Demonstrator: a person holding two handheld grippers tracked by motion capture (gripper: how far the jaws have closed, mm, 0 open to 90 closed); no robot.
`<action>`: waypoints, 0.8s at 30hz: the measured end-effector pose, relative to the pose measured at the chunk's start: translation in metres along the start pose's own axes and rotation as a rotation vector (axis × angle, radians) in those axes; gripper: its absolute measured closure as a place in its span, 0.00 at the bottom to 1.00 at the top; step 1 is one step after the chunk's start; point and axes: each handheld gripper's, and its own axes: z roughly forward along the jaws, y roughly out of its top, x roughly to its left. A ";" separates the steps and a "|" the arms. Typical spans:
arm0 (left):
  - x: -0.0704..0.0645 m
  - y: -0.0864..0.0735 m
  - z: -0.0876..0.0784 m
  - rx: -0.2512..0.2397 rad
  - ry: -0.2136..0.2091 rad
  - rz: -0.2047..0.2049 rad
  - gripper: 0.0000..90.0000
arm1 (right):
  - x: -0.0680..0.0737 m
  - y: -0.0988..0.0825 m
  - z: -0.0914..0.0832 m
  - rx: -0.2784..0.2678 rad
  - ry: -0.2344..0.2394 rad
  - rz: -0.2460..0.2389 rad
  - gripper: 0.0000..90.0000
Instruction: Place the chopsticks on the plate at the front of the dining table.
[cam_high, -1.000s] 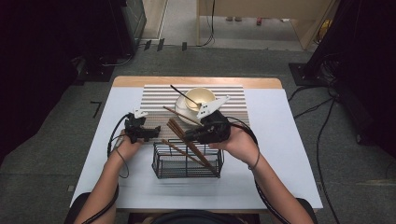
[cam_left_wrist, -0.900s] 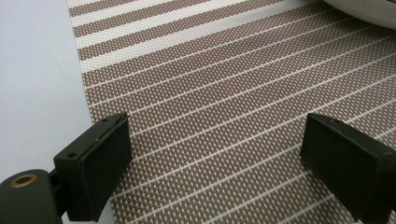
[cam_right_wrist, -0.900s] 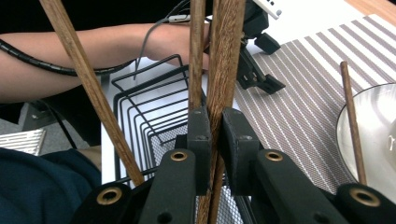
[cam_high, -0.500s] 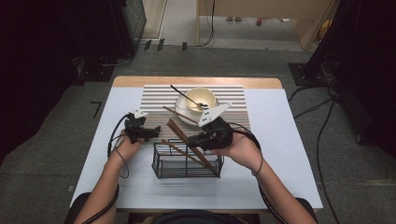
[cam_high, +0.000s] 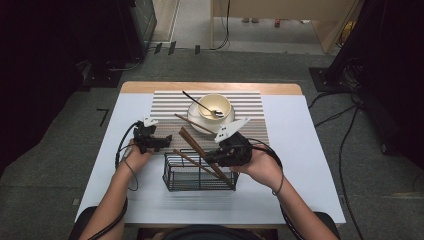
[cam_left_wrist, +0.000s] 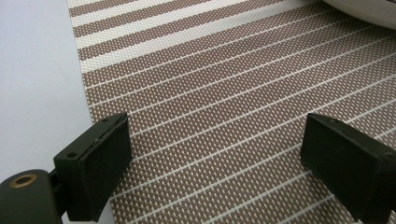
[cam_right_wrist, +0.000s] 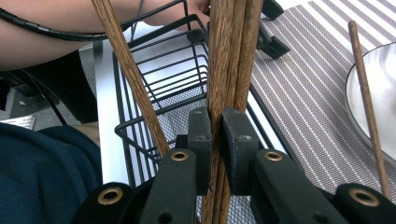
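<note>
The bundle of dark brown wooden chopsticks (cam_right_wrist: 229, 70) was clamped between the pads of the right gripper (cam_right_wrist: 217, 135), which had closed tight on it. In the high view the same chopsticks (cam_high: 192, 142) slanted over the black wire basket (cam_high: 172, 175), their upper ends rising past the basket's far rim towards the striped mat and their lower ends running down inside it under the right gripper (cam_high: 216, 159). How many sticks made up the bundle was hard to count, since they lay pressed together and the pads covered part of them.

Another brown wooden chopstick (cam_right_wrist: 130, 70) leaned apart from the bundle, resting in the basket (cam_right_wrist: 154, 74) with its lower end hidden behind the gripper's body.

Beyond the basket lay the brown-and-cream striped woven placemat (cam_high: 165, 102). On it, farther from the basket, stood a cream round bowl (cam_high: 227, 107) on a plate, holding a dark-handled metal spoon (cam_high: 200, 104). A single chopstick (cam_high: 194, 123) lay on the mat between bowl and basket.

Left of the basket, the left gripper (cam_high: 162, 141) hovered over the mat's edge, its jaws standing wide apart with nothing between them (cam_left_wrist: 215, 163). The bowl's rim (cam_left_wrist: 364, 9) was cut off at that view's top corner.

No writing was legible anywhere.
</note>
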 end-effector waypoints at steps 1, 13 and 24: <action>0.000 0.000 0.000 -0.001 0.000 -0.002 0.10 | 0.000 -0.001 0.000 0.003 0.000 0.004 0.93; 0.000 0.000 0.000 0.000 0.000 0.000 0.10 | 0.004 -0.003 0.000 0.006 -0.024 0.007 0.94; 0.000 0.000 0.000 -0.001 -0.002 -0.004 0.10 | 0.000 0.003 -0.005 -0.020 -0.006 0.041 0.95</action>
